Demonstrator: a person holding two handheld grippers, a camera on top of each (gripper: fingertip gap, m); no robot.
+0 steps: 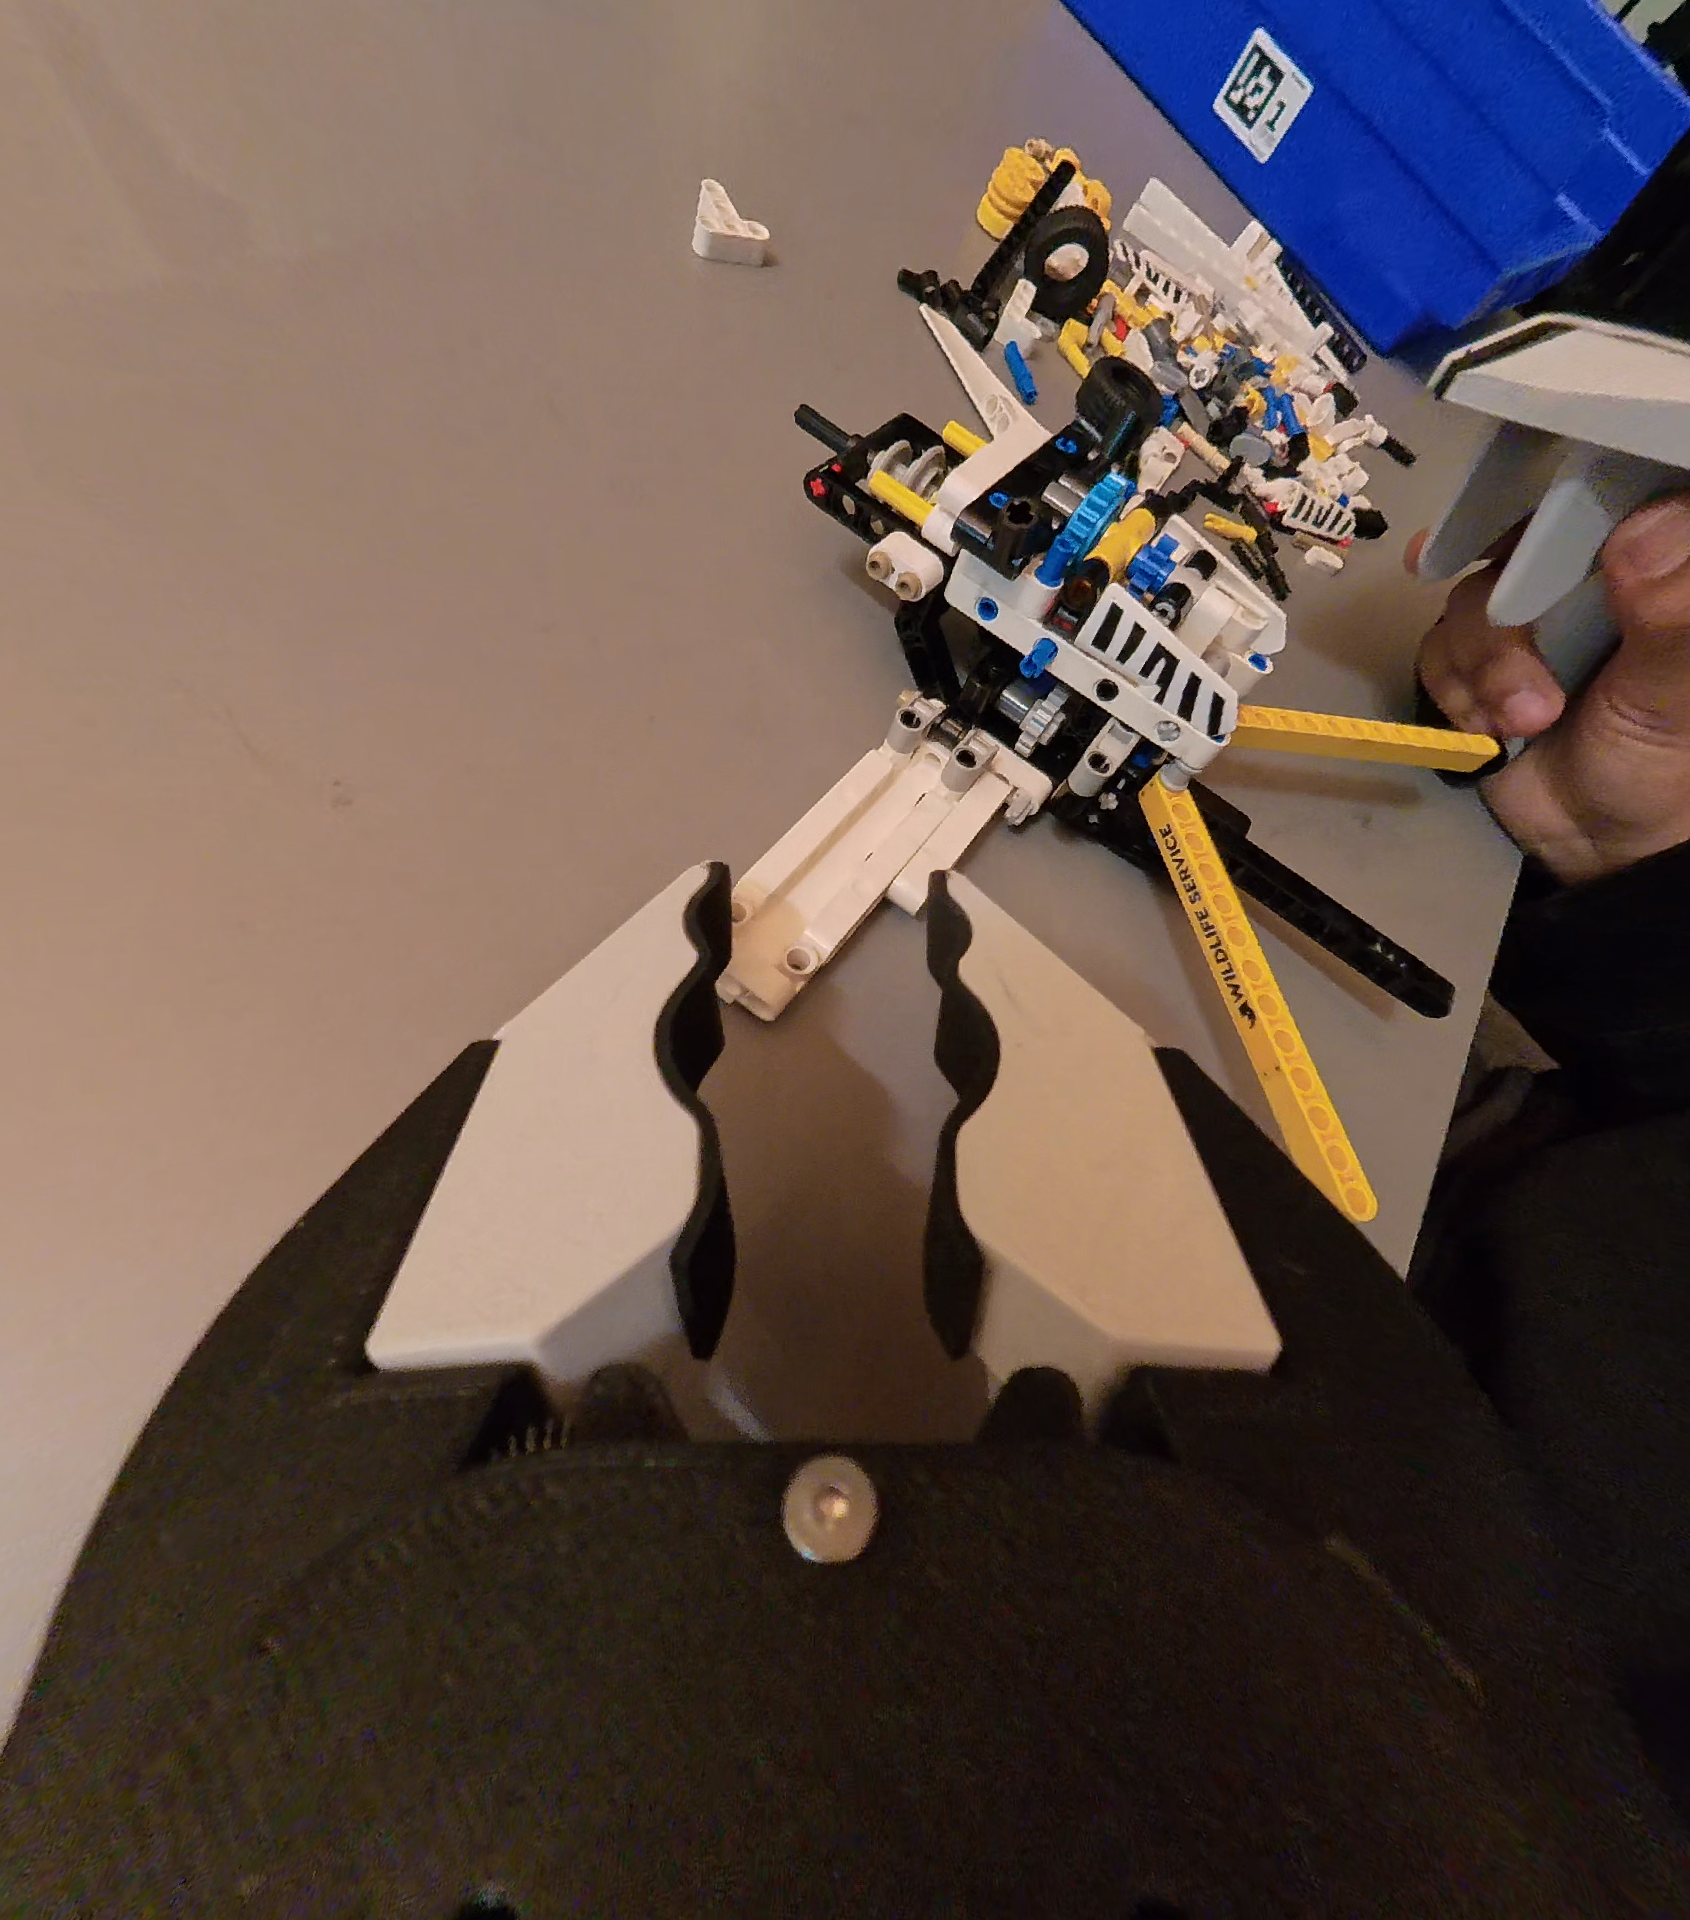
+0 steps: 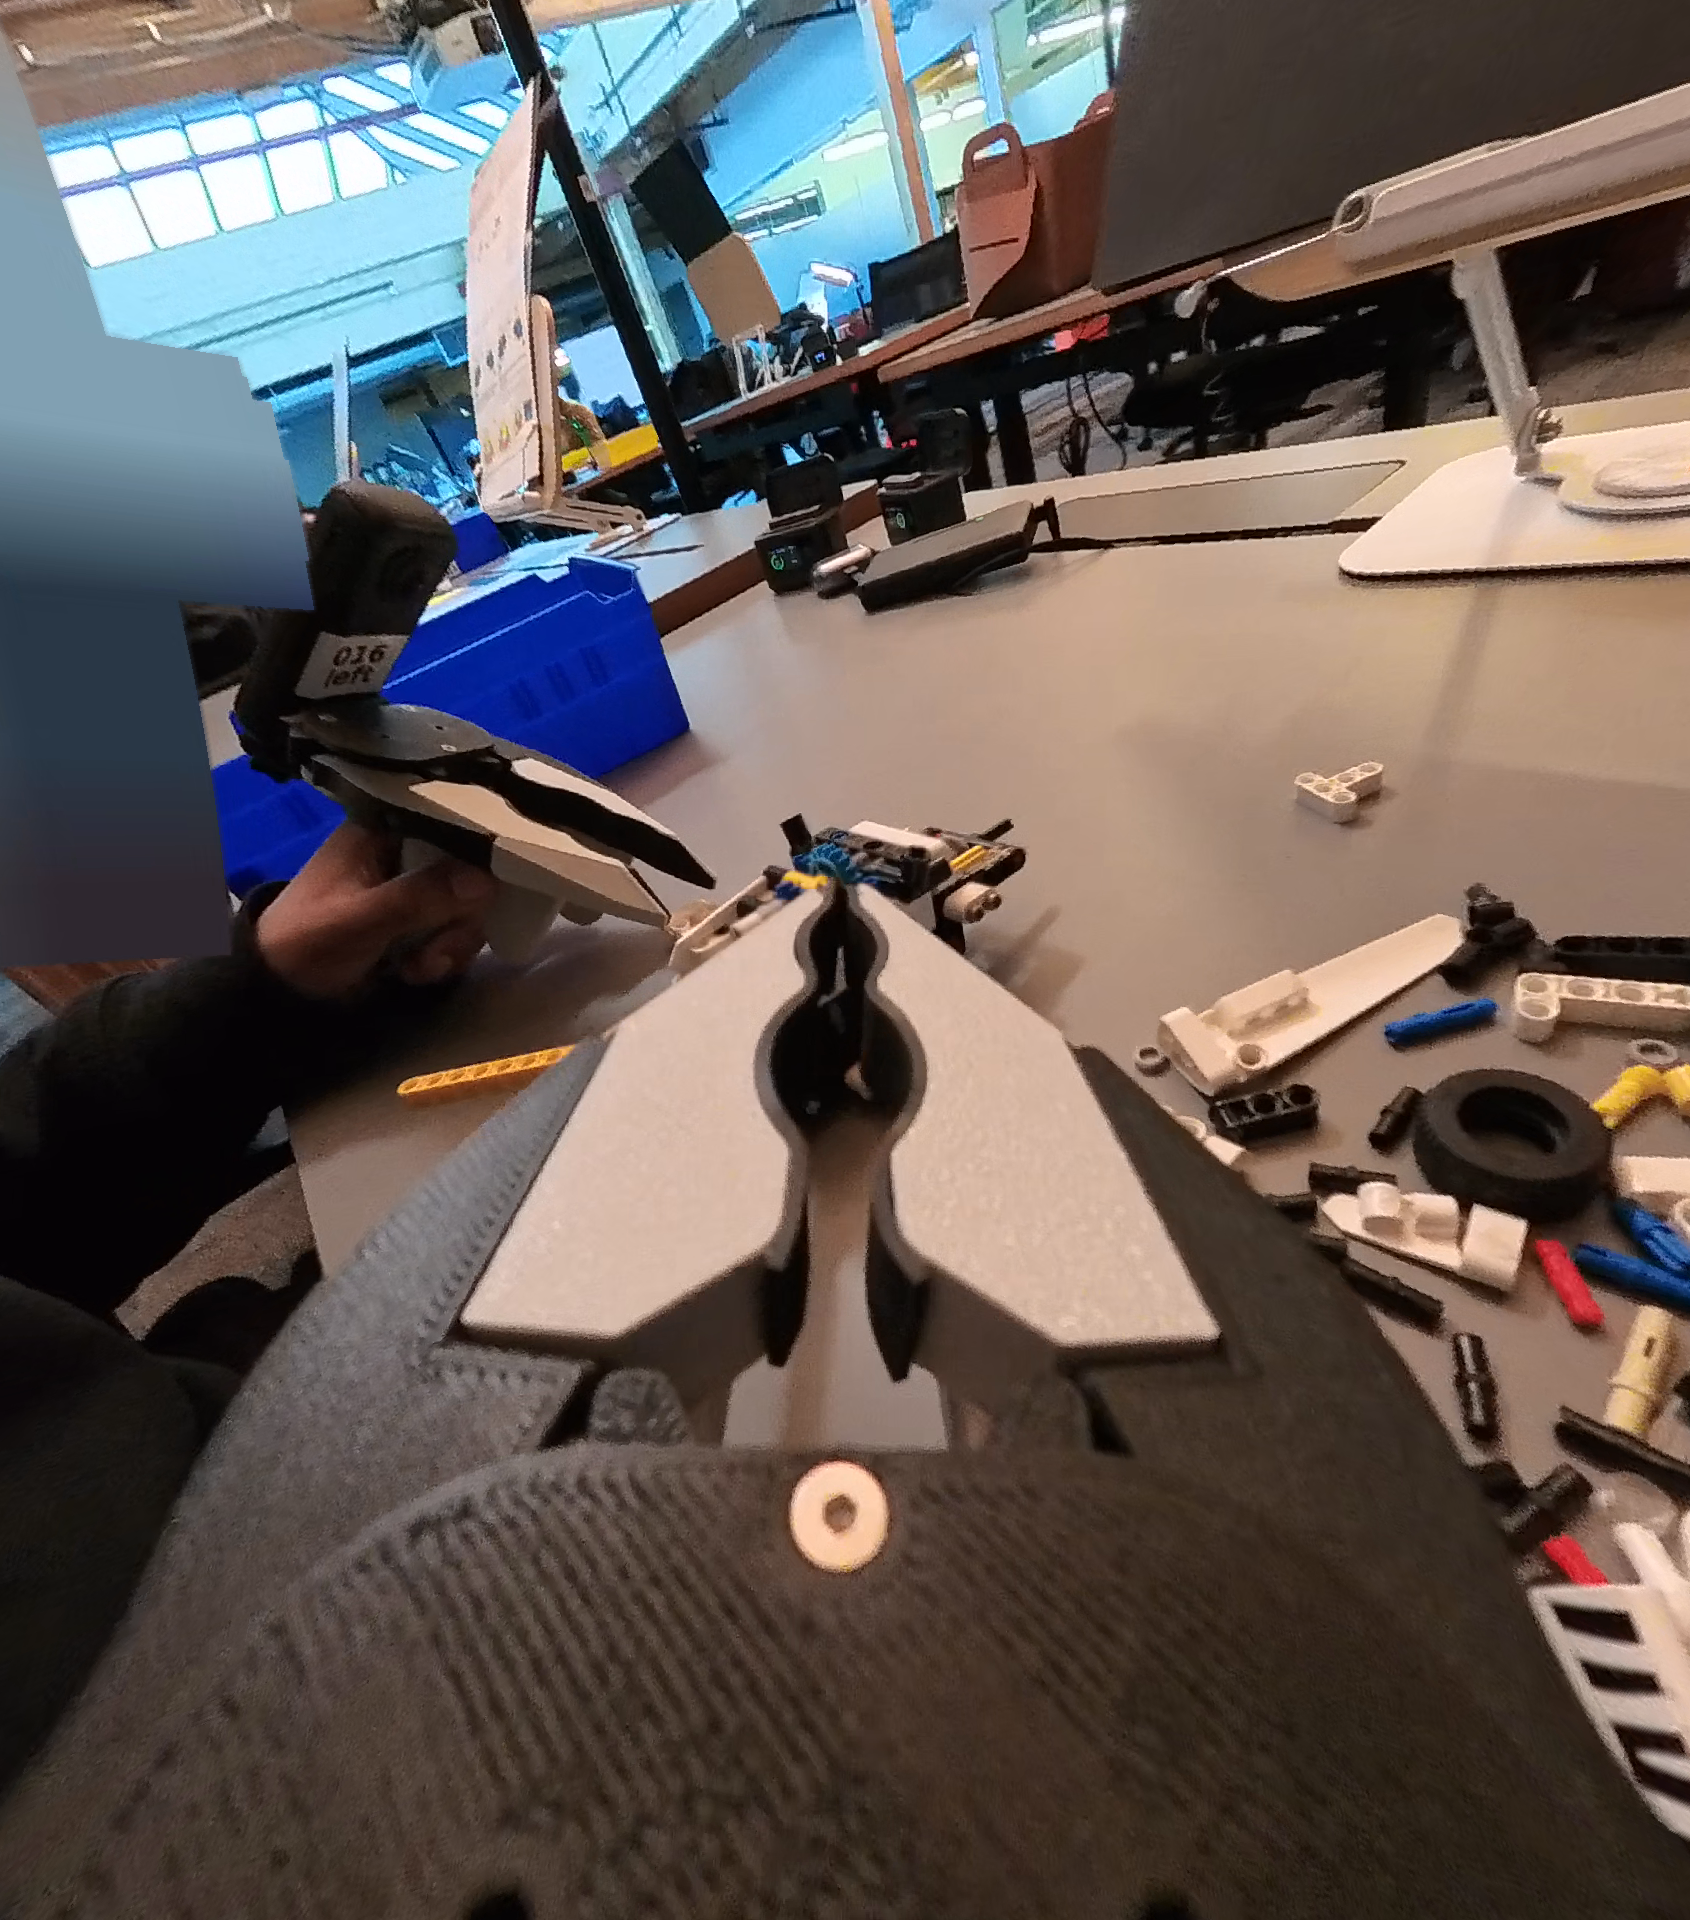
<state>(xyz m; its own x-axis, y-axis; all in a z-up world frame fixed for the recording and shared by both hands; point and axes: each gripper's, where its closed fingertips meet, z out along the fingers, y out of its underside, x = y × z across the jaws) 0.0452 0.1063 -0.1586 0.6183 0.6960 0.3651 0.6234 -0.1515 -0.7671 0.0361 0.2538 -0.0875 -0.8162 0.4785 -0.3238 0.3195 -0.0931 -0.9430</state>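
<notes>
A partly built brick model point(image 1: 1080, 582) in white, black, blue and yellow lies on the grey table point(image 1: 301, 623). Its white tail panel point(image 1: 851, 831) points towards me. My left gripper point(image 1: 828, 883) is open, and the panel's end sits between the fingers. It lies close against the left pad point(image 1: 706, 935), with a gap to the right pad. In the right wrist view the left gripper point(image 2: 685, 894) reaches the panel point(image 2: 716, 920) from the left. My right gripper point(image 2: 836, 899) is shut just short of the model point(image 2: 903, 852), and I cannot make out anything held. It also shows in the left wrist view point(image 1: 1443, 379).
Two yellow beams point(image 1: 1246, 997) point(image 1: 1360, 732) and a black beam point(image 1: 1340, 925) stick out of the model near the table edge. A pile of loose parts point(image 1: 1236, 364) point(image 2: 1547, 1143) lies beside a blue bin point(image 1: 1392, 135) point(image 2: 529, 665). A white angle piece point(image 1: 729, 223) lies alone. A monitor stand point(image 2: 1547, 520) stands farther back. About 15 cm separates my left fingertips from my right.
</notes>
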